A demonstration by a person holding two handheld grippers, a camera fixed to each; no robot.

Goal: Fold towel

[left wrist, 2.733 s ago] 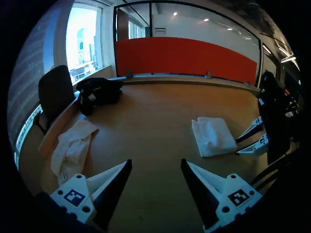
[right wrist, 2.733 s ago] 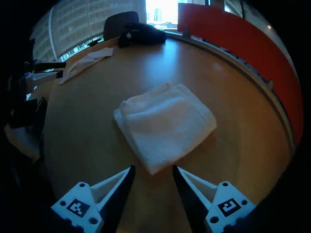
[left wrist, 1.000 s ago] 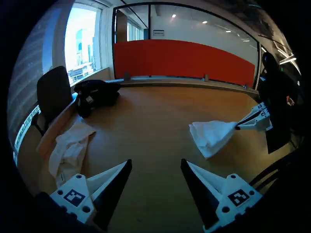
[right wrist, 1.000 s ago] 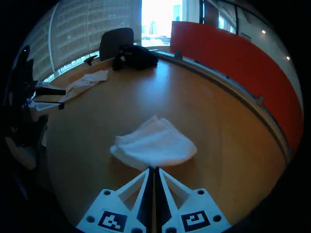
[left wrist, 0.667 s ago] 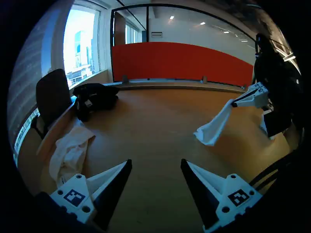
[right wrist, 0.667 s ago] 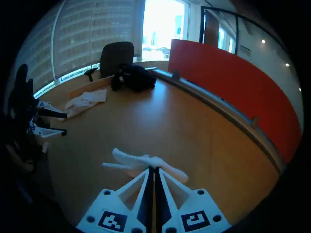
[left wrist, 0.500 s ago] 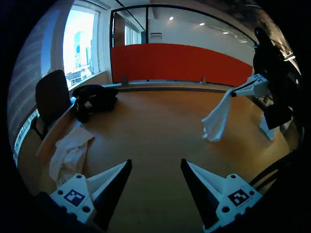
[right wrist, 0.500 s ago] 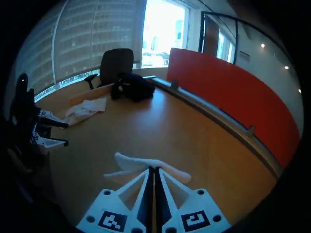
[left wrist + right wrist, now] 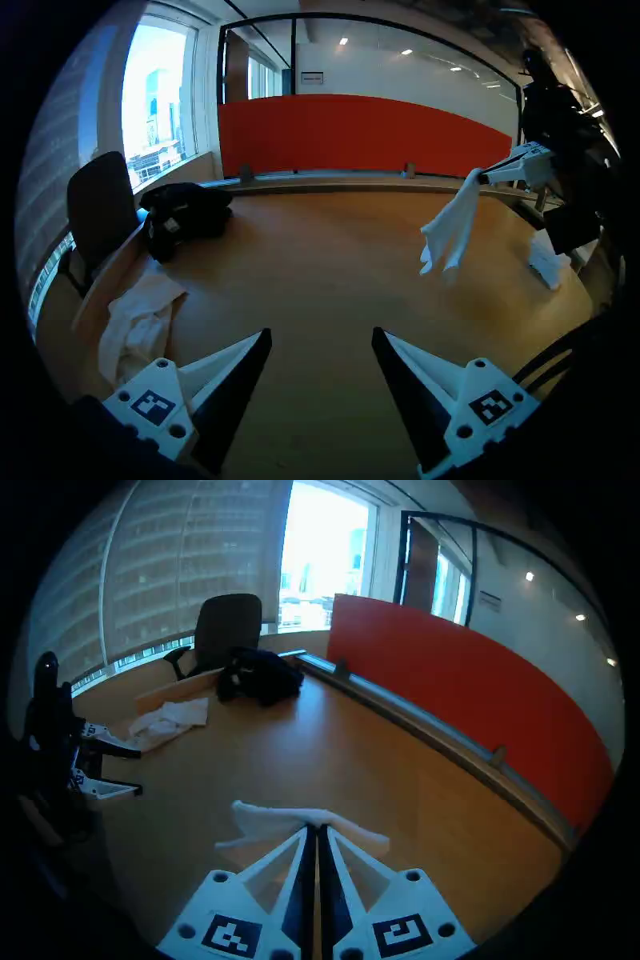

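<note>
The white towel (image 9: 448,232) hangs in the air over the wooden table (image 9: 320,256), pinched at one corner by my right gripper (image 9: 482,178) at the far right. In the right gripper view, my right gripper (image 9: 314,830) is shut on the towel (image 9: 280,818), which drapes to both sides of the fingertips. My left gripper (image 9: 320,376) stands open low over the table's near edge with nothing between its fingers. It also appears at the far left of the right gripper view as the left gripper (image 9: 138,770), open.
A crumpled white cloth (image 9: 136,328) lies at the table's left edge, with a black bag (image 9: 180,216) behind it and a dark chair (image 9: 96,208) beyond. A red partition (image 9: 360,132) runs along the far edge. Another white folded cloth (image 9: 548,264) sits at the right.
My right gripper closed on the folded towel's edge and lifted it off the table, so it now hangs unfolded. The left gripper stayed open and roughly in place.
</note>
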